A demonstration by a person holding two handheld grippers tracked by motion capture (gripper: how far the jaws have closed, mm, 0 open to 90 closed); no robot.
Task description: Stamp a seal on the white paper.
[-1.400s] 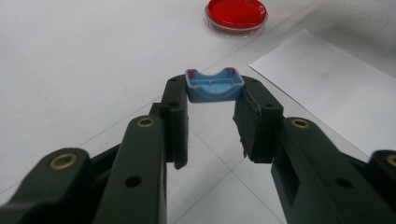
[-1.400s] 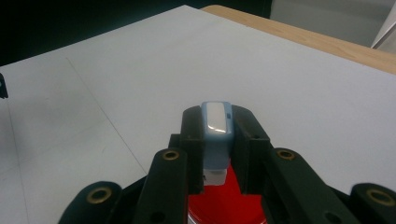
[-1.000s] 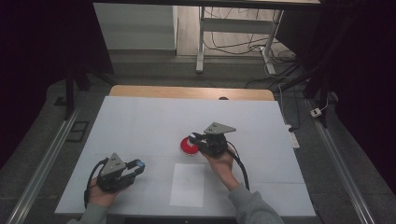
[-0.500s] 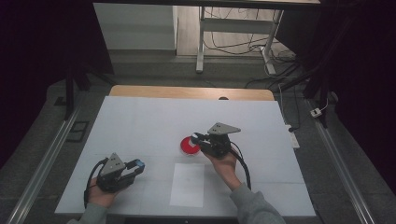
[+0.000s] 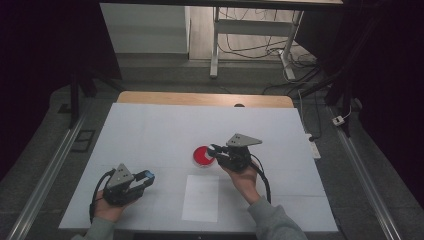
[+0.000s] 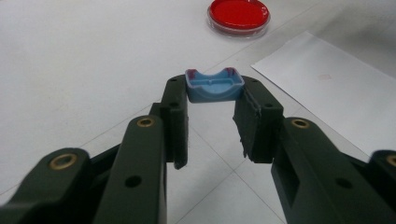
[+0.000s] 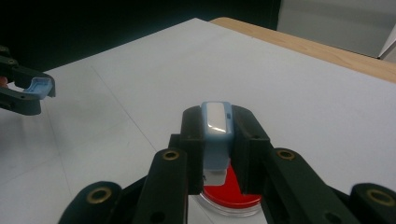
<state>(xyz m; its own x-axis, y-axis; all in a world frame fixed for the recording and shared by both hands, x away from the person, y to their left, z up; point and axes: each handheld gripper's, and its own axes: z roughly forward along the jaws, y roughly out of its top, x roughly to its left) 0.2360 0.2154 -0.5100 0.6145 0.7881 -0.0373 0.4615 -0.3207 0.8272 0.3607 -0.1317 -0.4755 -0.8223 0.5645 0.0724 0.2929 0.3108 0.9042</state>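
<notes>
Little is changing between the earlier high views and this one: the right claw (image 5: 214, 149) is edging only slightly at the rim of the red dish (image 5: 201, 156), so the work over the dish is probably still going on. The left claw (image 5: 148, 176) is keeping still near the front of the tabletop (image 5: 150, 125), clamped on a blue cap (image 6: 214, 86). The right gripper view is revealing what the high view is blurring: the jaws are gripping a pale blue-and-white marker-like piece (image 7: 216, 140) right above the dish, beside the paper sheet (image 5: 201, 198)
</notes>
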